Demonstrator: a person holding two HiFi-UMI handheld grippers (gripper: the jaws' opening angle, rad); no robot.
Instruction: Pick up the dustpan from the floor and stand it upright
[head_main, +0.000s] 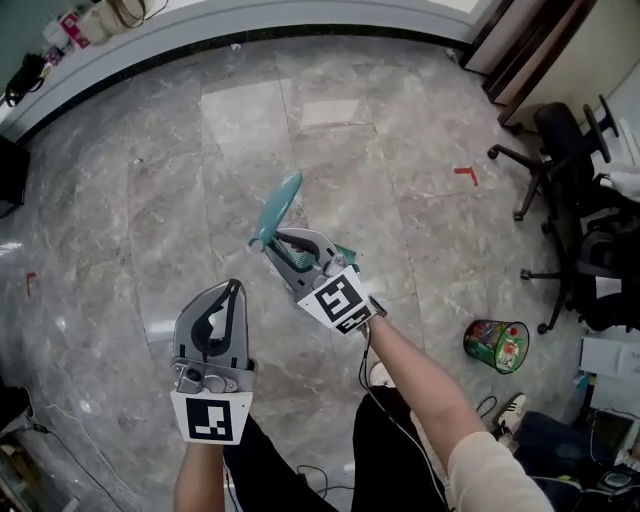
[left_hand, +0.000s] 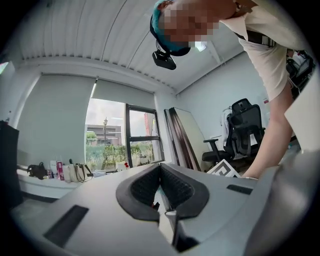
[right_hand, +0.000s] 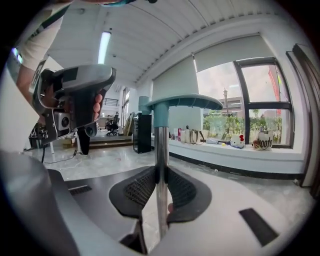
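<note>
My right gripper (head_main: 275, 245) is shut on the dustpan handle (head_main: 279, 206), held well above the marble floor. In the right gripper view the bare metal pole (right_hand: 160, 145) runs upright between the pads of the right gripper (right_hand: 161, 171), and its teal grip (right_hand: 182, 102) spreads out above them. The pan itself is hidden under my hand, apart from a teal sliver (head_main: 344, 256). My left gripper (head_main: 236, 289) hangs to the left and nearer me, shut, with nothing in it. The left gripper (left_hand: 160, 166) shows only its own closed pads against the window.
Black office chairs (head_main: 560, 150) stand at the right. A green bin (head_main: 496, 345) sits on the floor near my right side. A red tape mark (head_main: 466, 175) lies on the tiles. A curved white ledge (head_main: 200, 30) runs along the far wall.
</note>
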